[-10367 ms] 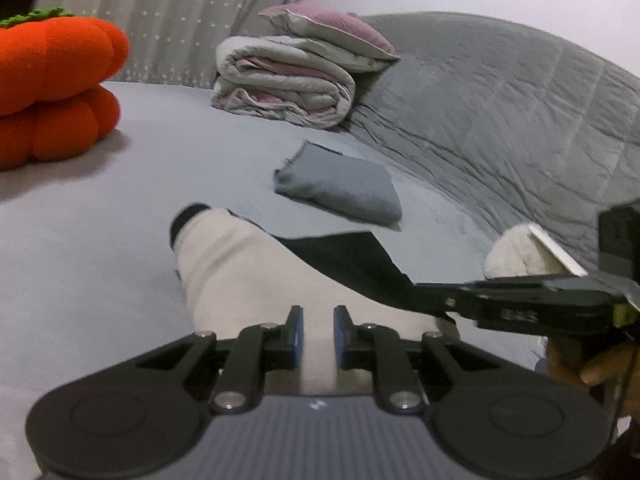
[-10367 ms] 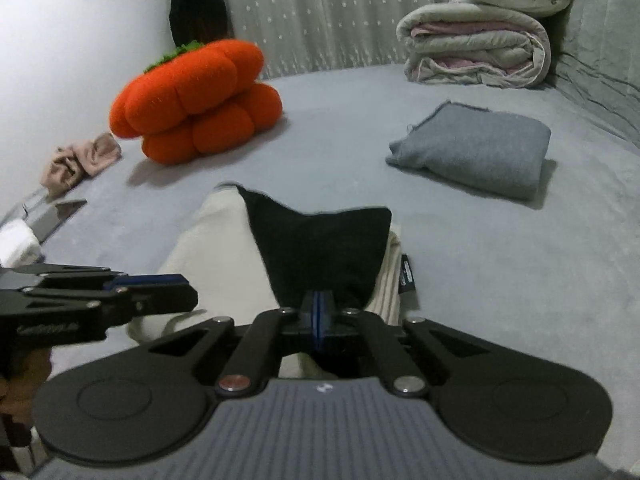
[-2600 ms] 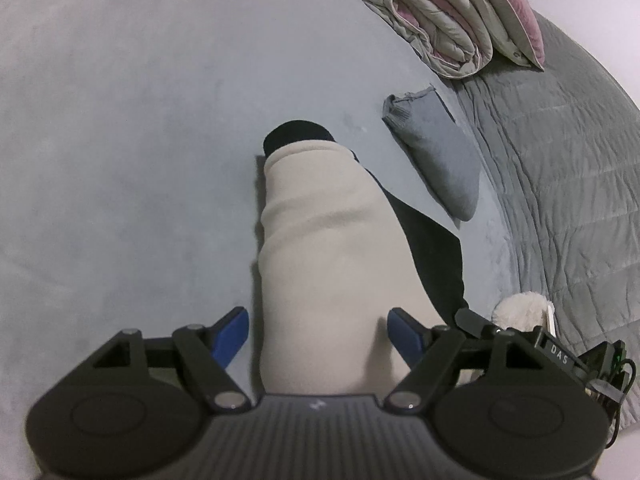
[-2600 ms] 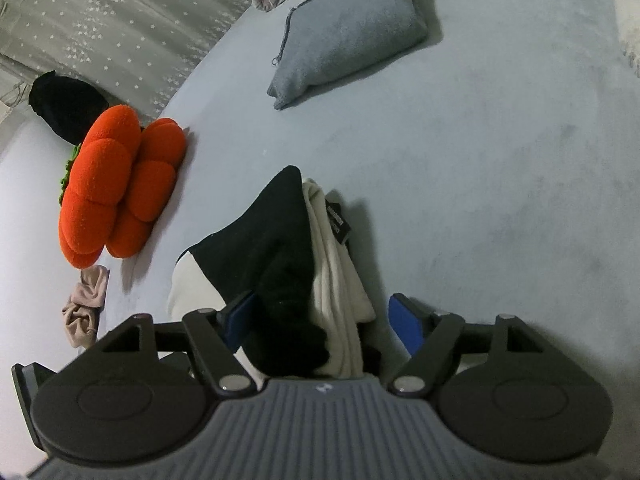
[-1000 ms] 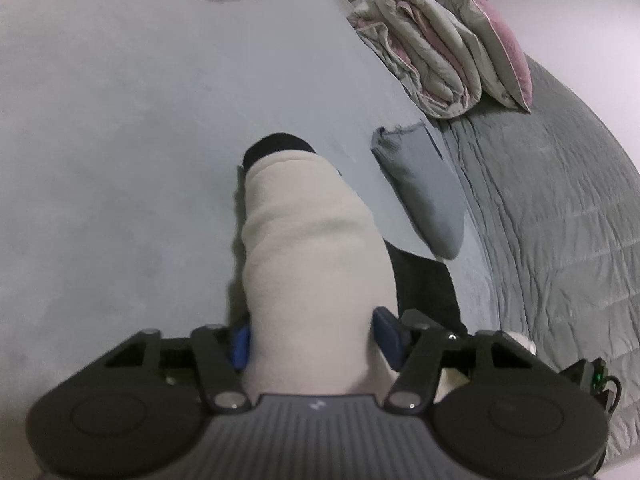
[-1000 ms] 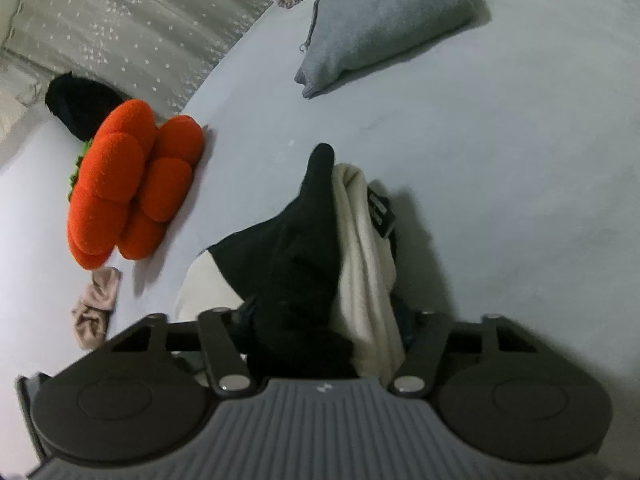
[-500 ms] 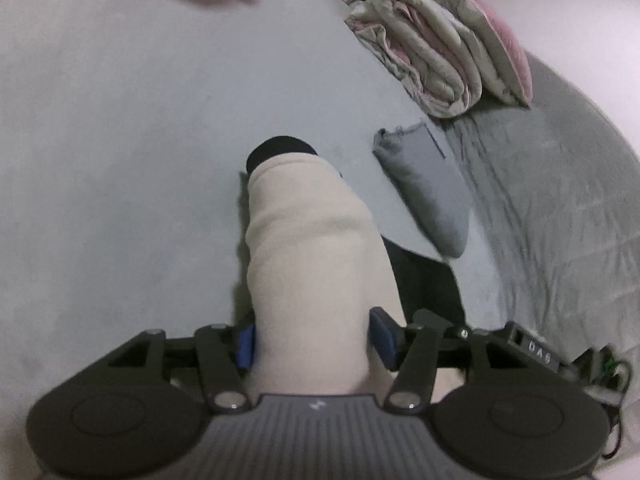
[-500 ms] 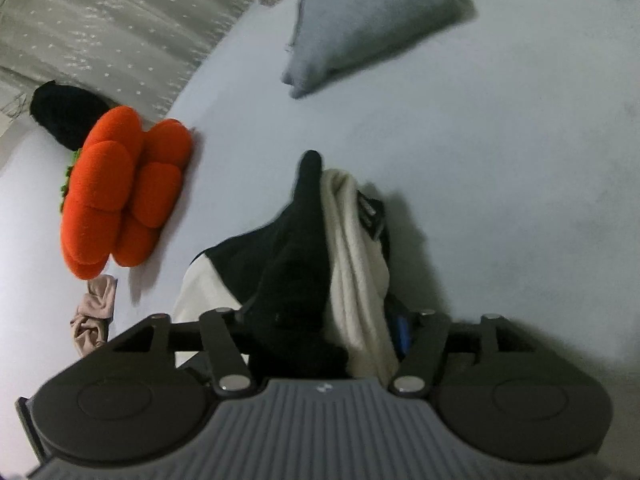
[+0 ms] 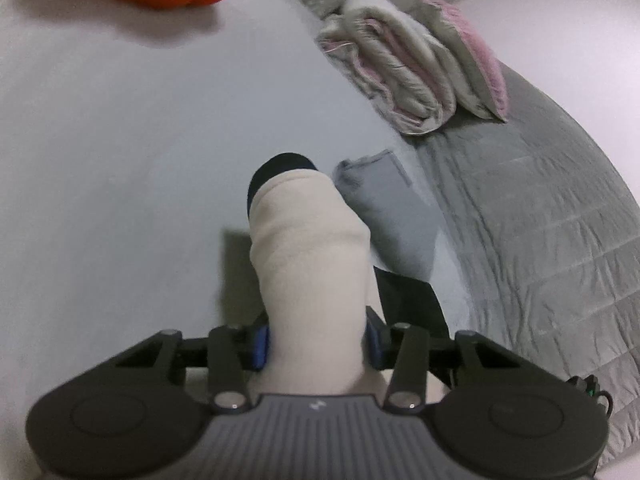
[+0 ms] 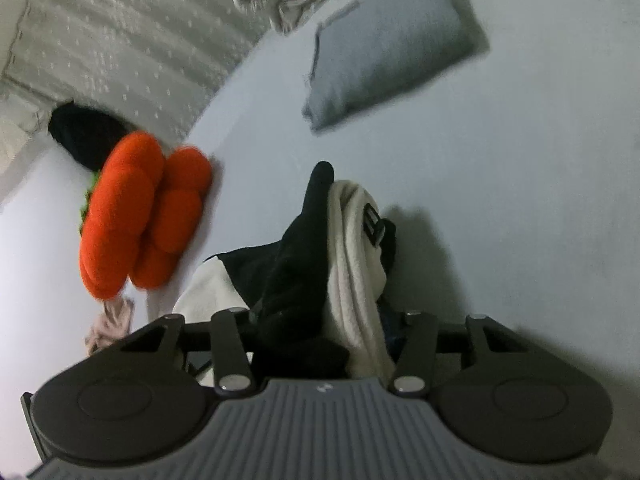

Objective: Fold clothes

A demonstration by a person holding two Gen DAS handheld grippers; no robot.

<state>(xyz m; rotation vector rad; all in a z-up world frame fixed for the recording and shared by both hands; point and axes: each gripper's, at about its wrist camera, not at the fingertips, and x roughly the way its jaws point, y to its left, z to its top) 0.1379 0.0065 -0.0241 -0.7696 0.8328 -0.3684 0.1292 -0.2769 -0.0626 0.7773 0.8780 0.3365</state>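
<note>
A folded cream and black garment [image 9: 308, 256] is lifted off the grey bed [image 9: 120, 168], casting a shadow below it. My left gripper [image 9: 316, 342] has its jaws closing and its blue pads press both sides of the cream roll. In the right wrist view the same garment [image 10: 320, 264] shows its black layer and cream folds with a tag. My right gripper [image 10: 324, 332] is closing too, squeezing that thick end; its pads are mostly hidden by cloth.
A folded grey garment [image 9: 392, 216] [image 10: 384, 52] lies just beyond. A rolled quilt and pink pillow [image 9: 416, 68] sit at the back by a grey quilted cover [image 9: 540, 240]. An orange pumpkin cushion [image 10: 140, 216] and a small beige cloth [image 10: 108, 320] lie at left.
Both grippers have tightened on the folded garment. The left end has risen off the bed, and the view now shows more of the back of the bed.
</note>
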